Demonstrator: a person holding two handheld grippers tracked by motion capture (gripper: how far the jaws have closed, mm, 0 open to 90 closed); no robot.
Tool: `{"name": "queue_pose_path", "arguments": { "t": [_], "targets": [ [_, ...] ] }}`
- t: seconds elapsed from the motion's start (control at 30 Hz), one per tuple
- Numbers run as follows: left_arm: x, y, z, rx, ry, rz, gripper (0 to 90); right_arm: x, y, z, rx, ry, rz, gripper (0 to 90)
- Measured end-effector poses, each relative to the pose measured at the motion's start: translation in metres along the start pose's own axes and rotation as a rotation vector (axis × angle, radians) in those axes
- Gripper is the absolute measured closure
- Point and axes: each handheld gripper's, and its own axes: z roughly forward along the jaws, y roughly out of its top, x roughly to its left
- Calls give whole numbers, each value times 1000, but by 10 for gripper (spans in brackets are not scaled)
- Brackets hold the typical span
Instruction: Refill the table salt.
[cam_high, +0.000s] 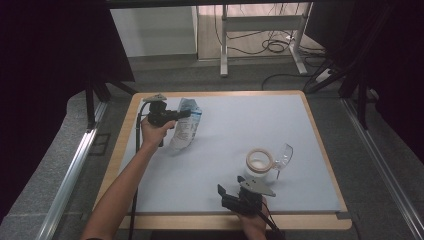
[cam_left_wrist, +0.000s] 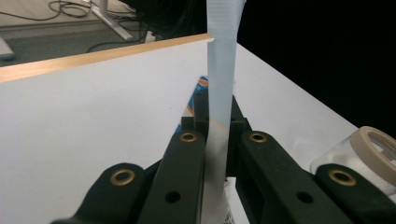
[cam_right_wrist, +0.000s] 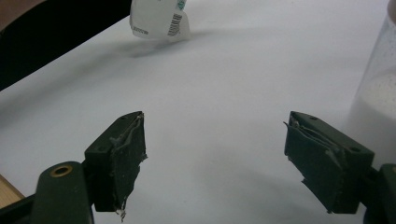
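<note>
A white pouch (cam_high: 185, 129) with blue print and a barcode hangs upright over the back left of the table, its bottom near the mat. My left gripper (cam_high: 186, 113) is shut on its upper edge; in the left gripper view the pouch (cam_left_wrist: 220, 70) rises as a thin pale strip from between the jaws of that gripper (cam_left_wrist: 215, 123). A clear jar (cam_high: 270, 159) with a beige rim lies on its side at the front right. My right gripper (cam_high: 234, 194) is held just in front of it, open with nothing between the jaws (cam_right_wrist: 215, 135). The jar (cam_right_wrist: 379, 93) stands at that view's right edge.
The table (cam_high: 320, 135) carries a pale grey mat with a wooden border. Dark curtains hang to both sides. A desk frame (cam_high: 260, 25) and cables lie on the floor beyond the far edge. The pouch (cam_right_wrist: 159, 18) shows far off in the right gripper view.
</note>
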Motion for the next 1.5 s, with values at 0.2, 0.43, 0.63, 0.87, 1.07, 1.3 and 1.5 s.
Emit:
{"name": "queue_pose_path", "arguments": {
  "t": [0.2,0.43,0.63,0.87,1.07,1.3,1.5],
  "targets": [
    [5,-10,-17,-16,26,1,894,1,-1,1,4,2,-4,210],
    [9,-22,-37,-26,57,0,893,2,-1,2,5,3,-5,210],
    [4,-31,-46,-36,69,23,890,2,0,1,3,2,-6,210],
    [-2,-38,-52,-46,70,47,886,3,0,1,5,5,-8,210],
    [-5,-42,-57,-48,78,64,879,2,0,2,4,3,-6,210],
    [-8,-43,-57,-49,95,85,856,3,0,2,2,3,-7,210],
    [-9,-43,-55,-51,95,87,823,2,0,2,1,3,-6,210]
  ]
}}
